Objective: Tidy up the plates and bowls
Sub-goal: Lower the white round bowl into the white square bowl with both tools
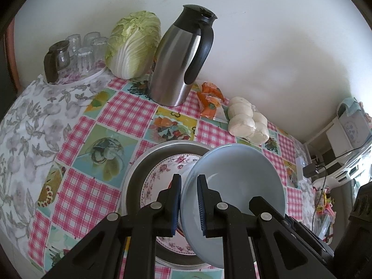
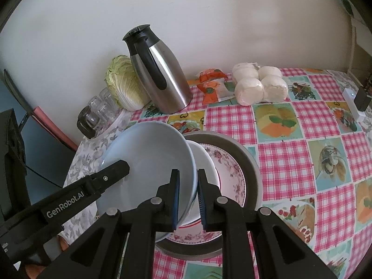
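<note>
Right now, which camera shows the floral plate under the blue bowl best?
The right wrist view: the floral plate shows its far rim and centre inside the metal pan. The left wrist view shows only a crescent beside the blue bowl.

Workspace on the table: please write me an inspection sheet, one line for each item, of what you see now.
Surface: table under a checked pink cloth with food pictures.
Job's things: pale blue bowl, tilted, held over a floral plate that lies in a metal pan; a white dish lies between.
Clutter: steel jug, cabbage, upturned glasses, orange packet, bagged buns.
Grippers: left gripper and right gripper each shut on the bowl's rim.
Cables: black cable beyond the table edge.
Surroundings: white wall.
</note>
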A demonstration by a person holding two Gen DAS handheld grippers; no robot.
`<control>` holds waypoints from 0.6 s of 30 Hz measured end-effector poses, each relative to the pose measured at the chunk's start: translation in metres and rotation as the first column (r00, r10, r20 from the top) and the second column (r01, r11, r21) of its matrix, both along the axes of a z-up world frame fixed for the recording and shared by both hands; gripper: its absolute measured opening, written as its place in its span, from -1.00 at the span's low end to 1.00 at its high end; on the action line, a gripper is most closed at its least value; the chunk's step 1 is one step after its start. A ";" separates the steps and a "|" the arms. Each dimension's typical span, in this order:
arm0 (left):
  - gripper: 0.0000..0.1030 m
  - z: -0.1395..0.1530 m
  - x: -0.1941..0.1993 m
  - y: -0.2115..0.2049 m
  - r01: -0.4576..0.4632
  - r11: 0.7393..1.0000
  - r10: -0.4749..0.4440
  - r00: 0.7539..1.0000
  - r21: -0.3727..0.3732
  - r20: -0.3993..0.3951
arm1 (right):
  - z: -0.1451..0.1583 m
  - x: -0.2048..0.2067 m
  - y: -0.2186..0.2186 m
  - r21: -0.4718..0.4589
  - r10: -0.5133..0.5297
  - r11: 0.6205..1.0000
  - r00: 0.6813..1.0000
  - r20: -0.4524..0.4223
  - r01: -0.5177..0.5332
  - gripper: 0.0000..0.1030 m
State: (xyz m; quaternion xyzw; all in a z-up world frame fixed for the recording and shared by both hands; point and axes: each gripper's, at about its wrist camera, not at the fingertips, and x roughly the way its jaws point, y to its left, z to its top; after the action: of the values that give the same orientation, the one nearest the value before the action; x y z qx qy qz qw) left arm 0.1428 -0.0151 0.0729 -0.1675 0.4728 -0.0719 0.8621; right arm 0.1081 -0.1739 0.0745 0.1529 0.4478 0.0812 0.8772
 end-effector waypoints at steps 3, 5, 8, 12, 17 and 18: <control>-0.72 -0.004 0.004 0.000 -0.004 1.000 0.004 1.000 0.000 -0.012 | -0.005 0.005 -0.001 0.004 0.003 1.000 1.000 -0.008 -0.003 -0.68; -0.71 -0.008 0.006 0.000 -0.006 1.000 0.006 1.000 0.001 -0.021 | -0.009 0.007 0.000 0.004 0.003 1.000 1.000 -0.017 -0.003 -0.68; -0.71 -0.012 0.008 0.000 -0.006 1.000 0.006 0.999 0.003 -0.032 | -0.015 0.010 -0.001 0.002 0.002 1.000 1.000 -0.031 -0.002 -0.68; -0.72 -0.018 0.011 0.000 -0.007 1.000 0.007 0.999 -0.003 -0.045 | -0.019 0.012 -0.002 -0.003 -0.002 1.000 0.999 -0.036 0.002 -0.67; -0.72 -0.022 0.012 -0.002 -0.008 1.000 0.008 0.999 0.005 -0.051 | -0.021 0.013 -0.002 -0.008 0.000 1.000 0.999 -0.036 0.000 -0.66; -0.72 -0.022 0.013 -0.002 -0.010 1.000 0.011 0.999 0.009 -0.050 | -0.021 0.014 -0.002 -0.011 0.001 1.000 0.999 -0.038 -0.001 -0.66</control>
State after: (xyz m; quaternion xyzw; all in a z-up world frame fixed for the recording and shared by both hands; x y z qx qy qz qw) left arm 0.1555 -0.0173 0.0507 -0.1679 0.4936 -0.0611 0.8511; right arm 0.1220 -0.1756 0.0531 0.1496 0.4647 0.0762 0.8694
